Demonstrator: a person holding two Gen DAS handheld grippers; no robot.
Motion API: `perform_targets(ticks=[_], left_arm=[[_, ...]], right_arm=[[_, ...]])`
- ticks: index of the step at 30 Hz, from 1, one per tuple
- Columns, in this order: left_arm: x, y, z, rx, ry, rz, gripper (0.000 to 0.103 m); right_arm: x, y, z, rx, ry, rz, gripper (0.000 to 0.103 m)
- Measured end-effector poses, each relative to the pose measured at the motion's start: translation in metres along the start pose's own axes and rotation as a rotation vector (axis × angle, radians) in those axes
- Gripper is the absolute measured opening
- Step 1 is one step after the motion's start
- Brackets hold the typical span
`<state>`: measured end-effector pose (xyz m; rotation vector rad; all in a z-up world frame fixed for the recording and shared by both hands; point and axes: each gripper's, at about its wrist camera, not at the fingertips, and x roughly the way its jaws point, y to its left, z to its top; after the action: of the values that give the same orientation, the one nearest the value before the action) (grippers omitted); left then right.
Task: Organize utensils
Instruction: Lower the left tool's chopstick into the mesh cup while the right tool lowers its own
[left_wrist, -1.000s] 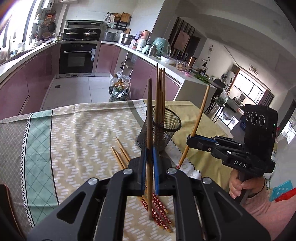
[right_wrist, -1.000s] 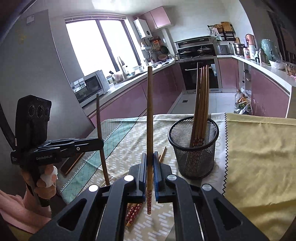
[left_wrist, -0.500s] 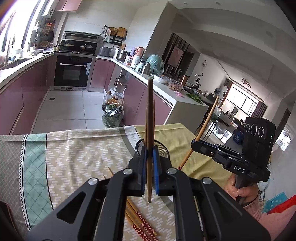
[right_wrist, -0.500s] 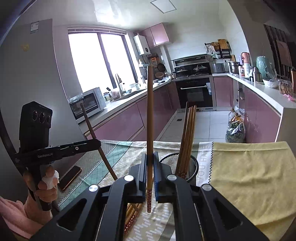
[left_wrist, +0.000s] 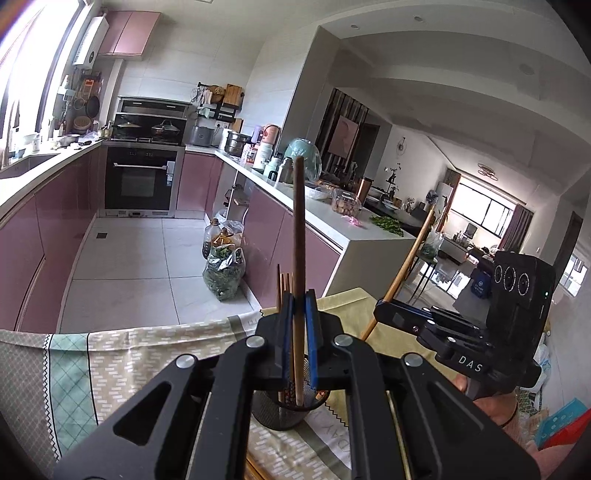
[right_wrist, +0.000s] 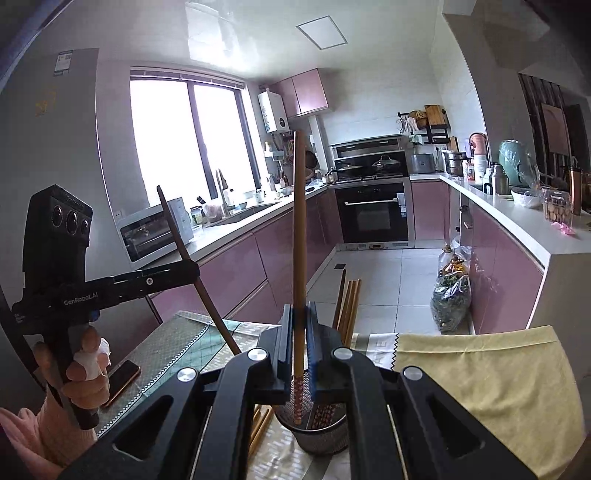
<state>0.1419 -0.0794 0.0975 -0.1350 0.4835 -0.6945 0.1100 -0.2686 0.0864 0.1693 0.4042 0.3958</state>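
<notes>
My left gripper (left_wrist: 299, 332) is shut on a wooden chopstick (left_wrist: 298, 236), held upright, its lower tip just over the mouth of the black mesh cup (left_wrist: 280, 413). My right gripper (right_wrist: 299, 347) is shut on a second chopstick (right_wrist: 299, 229) with a red patterned end, also upright over the mesh cup (right_wrist: 321, 439). Several chopsticks (right_wrist: 347, 306) stand in the cup. Each gripper shows in the other's view: the right gripper (left_wrist: 388, 314) and the left gripper (right_wrist: 192, 273), each with its chopstick.
Loose chopsticks (right_wrist: 258, 424) lie on the patterned tablecloth (left_wrist: 122, 365) beside the cup. A yellow cloth (right_wrist: 480, 373) covers the table's right part. A phone (right_wrist: 120, 380) lies near the left hand. Kitchen counters and floor lie beyond the table edge.
Both grippers have risen and moved over the mesh cup with their chopsticks. The cup now sits directly under the fingertips in both views instead of ahead of them.
</notes>
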Motion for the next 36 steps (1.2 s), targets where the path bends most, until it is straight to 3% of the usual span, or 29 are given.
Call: perform_targets(ticks=[7,16,21,34,36], left_arm=[[0.039,-0.005,-0.010,0.053,0.110,0.062,0.007],[0.083,-0.003,-0.032,0.113,0.269,0.078,0.007],[0.098,0.003,-0.031,0.102,0.291,0.086,0.007],[0.122,0.015,-0.039,0.054,0.306,0.122,0.008],[0.117,0.017,-0.040,0.047,0.294,0.121,0.015]], right_arm=[[0.027,-0.006,-0.008,0.004,0.062,-0.021,0.006],[0.059,-0.011,-0.029,0.011,0.227,-0.032,0.006],[0.075,-0.016,-0.039,0.028,0.290,-0.042,0.006],[0.085,-0.021,-0.043,0.071,0.279,-0.057,0.009],[0.083,-0.021,-0.043,0.073,0.270,-0.052,0.011]])
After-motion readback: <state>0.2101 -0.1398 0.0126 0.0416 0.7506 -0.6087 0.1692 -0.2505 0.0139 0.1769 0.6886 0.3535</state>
